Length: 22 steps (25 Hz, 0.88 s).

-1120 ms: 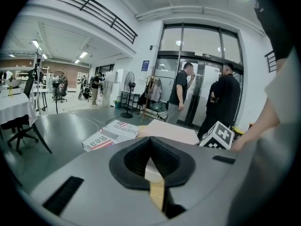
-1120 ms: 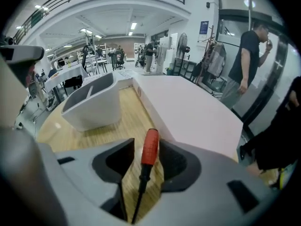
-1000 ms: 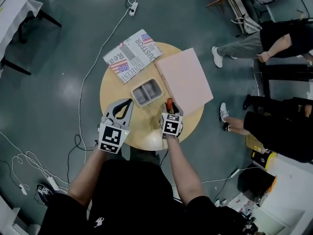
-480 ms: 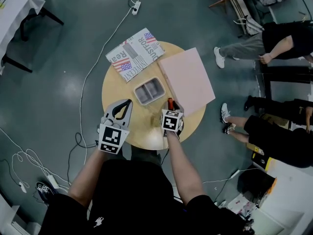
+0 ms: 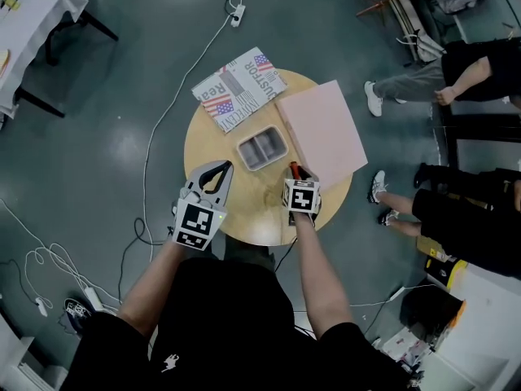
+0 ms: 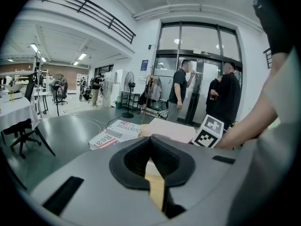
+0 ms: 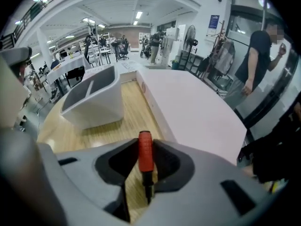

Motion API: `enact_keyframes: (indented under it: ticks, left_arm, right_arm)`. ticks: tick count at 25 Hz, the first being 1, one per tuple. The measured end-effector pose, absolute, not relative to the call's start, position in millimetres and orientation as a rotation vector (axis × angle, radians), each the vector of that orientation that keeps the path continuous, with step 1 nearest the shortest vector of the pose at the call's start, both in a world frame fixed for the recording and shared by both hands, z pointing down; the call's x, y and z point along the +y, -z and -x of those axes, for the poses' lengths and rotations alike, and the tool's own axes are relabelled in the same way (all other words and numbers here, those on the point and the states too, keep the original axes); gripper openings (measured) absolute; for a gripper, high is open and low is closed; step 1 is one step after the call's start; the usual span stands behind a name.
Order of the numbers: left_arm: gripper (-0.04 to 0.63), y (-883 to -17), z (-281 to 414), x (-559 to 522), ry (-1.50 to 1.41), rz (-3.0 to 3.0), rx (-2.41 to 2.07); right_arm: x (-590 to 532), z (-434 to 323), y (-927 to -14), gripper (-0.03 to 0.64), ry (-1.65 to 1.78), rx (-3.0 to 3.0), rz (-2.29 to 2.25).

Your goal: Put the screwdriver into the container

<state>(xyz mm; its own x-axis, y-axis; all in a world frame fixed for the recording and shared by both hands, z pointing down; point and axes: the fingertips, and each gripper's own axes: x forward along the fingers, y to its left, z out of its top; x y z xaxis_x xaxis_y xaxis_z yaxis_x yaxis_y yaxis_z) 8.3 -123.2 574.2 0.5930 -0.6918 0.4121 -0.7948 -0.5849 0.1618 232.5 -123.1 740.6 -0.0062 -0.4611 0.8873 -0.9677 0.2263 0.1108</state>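
A screwdriver with a red handle [image 7: 145, 152] lies between the jaws of my right gripper [image 7: 146, 144], handle end forward and dark shaft toward the camera. The jaws are closing and both pads touch the handle. In the head view the right gripper [image 5: 295, 172] is at the right of the round wooden table [image 5: 244, 214], beside the pink board, with the red handle [image 5: 293, 168] poking out. The grey two-compartment container [image 5: 262, 149] [image 7: 94, 98] stands just ahead and to the left of it. My left gripper [image 5: 221, 168] [image 6: 150, 139] hovers over the table's left, tips together, holding nothing.
A pink board [image 5: 321, 133] [image 7: 188, 102] overhangs the table's right side. A folded newspaper [image 5: 240, 88] [image 6: 115, 131] lies at the far left edge. Cables [image 5: 155, 137] run across the floor. People [image 5: 456, 63] stand to the right of the table.
The head camera has shifted, so the table sits further right in view. Both grippers keep their places over the table, the right one still at the screwdriver.
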Motion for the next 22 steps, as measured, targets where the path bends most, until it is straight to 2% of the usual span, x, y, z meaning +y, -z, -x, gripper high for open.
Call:
enact_keyframes:
  ticks: [22]
  left_arm:
    - [0.003,-534,28,-130,-0.356,-2.571,-1.249]
  right_arm:
    - [-121,-216,-609,0.100,-0.792,-1.989,-1.781]
